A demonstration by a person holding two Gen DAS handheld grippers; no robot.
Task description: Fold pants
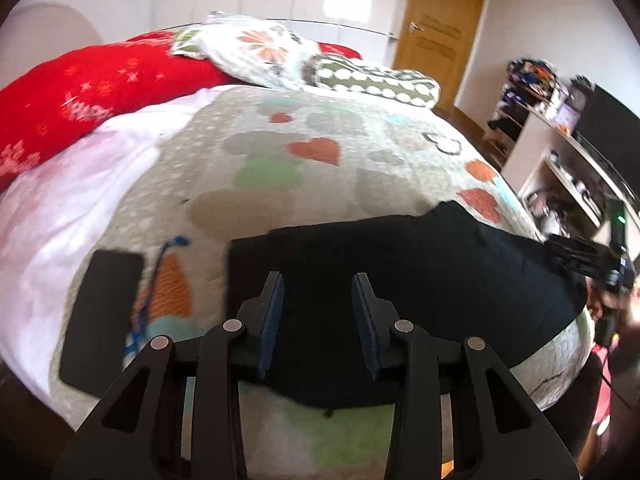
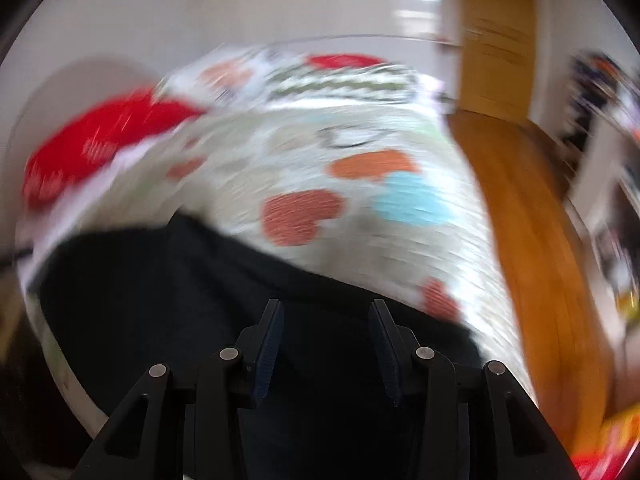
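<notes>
Black pants (image 1: 420, 280) lie folded flat near the front edge of a bed with a heart-patterned cover (image 1: 304, 160). My left gripper (image 1: 318, 280) is open and empty, hovering over the left part of the pants. In the left wrist view the right gripper (image 1: 580, 256) shows at the pants' right end. In the blurred right wrist view the right gripper (image 2: 326, 306) is open and empty over the pants (image 2: 180, 288).
A black phone (image 1: 102, 320) and a blue cord (image 1: 156, 280) lie on the cover left of the pants. A red blanket (image 1: 80, 96) and pillows (image 1: 280, 52) are at the head. Wooden floor (image 2: 532, 220), door (image 1: 440, 32) and shelves (image 1: 560, 140) are on the right.
</notes>
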